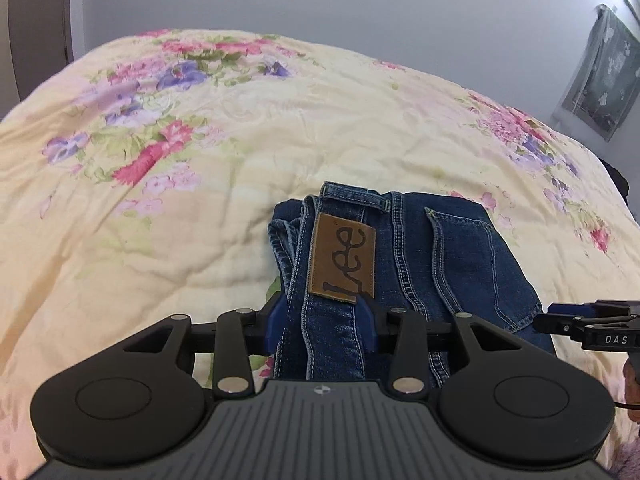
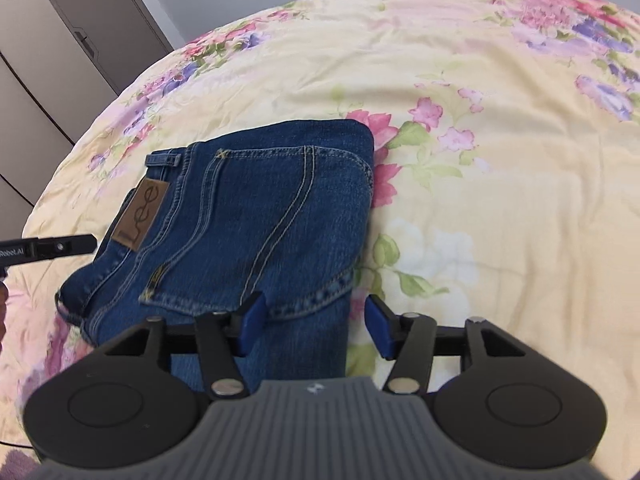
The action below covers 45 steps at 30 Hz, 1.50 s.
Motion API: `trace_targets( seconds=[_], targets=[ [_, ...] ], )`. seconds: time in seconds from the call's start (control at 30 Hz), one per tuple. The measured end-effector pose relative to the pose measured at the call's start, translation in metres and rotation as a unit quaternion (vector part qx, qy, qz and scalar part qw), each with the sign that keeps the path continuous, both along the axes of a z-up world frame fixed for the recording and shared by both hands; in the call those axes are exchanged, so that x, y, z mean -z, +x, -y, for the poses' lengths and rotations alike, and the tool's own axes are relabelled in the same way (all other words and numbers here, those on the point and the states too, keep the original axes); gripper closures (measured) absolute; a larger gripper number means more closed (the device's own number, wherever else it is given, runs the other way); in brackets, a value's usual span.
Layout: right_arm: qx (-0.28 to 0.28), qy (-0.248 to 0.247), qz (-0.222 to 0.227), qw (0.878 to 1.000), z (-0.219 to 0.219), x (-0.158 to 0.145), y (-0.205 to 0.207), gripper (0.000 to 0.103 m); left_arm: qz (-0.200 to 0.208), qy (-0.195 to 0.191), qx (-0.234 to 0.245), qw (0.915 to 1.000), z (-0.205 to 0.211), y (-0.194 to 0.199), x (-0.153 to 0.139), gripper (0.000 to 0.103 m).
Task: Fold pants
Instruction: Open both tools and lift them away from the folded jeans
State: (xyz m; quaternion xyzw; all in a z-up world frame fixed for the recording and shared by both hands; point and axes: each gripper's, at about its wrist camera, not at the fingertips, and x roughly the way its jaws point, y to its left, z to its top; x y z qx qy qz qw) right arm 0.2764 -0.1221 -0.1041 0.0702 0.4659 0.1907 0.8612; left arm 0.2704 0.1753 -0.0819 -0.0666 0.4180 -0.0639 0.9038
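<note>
Pants (image 2: 256, 216) folded on floral quilt (image 2: 500, 160); left hand-held gripper (image 1: 323, 320) clasps waistband, right (image 2: 316, 324) wide.

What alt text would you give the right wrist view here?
Folded blue jeans lie on a floral quilt, brown Lee patch facing up. The right gripper stands open at their near edge, one finger over the denim, one over the quilt. The left gripper's tip enters from the left.
</note>
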Motion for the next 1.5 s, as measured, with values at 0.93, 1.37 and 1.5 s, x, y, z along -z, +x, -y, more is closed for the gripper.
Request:
trace_targets(
  seconds=[0.93,1.37,1.5],
  targets=[
    [-0.080,-0.109,0.057,0.989,-0.037,0.017,-0.058,0.086,-0.042,0.022,0.020,0.9987,0.011,-0.007,0.037,0.062],
    [-0.074,-0.077,0.124,0.987,-0.031,-0.058,-0.108,0.049,0.050,0.063,0.031,0.9962,0.027,-0.071,-0.054,0.055],
    [-0.063,-0.052,0.159,0.984,-0.028,-0.088,-0.138,0.040,0.096,0.074,0.015,0.9925,0.033,-0.104,-0.083,0.032]
  ],
)
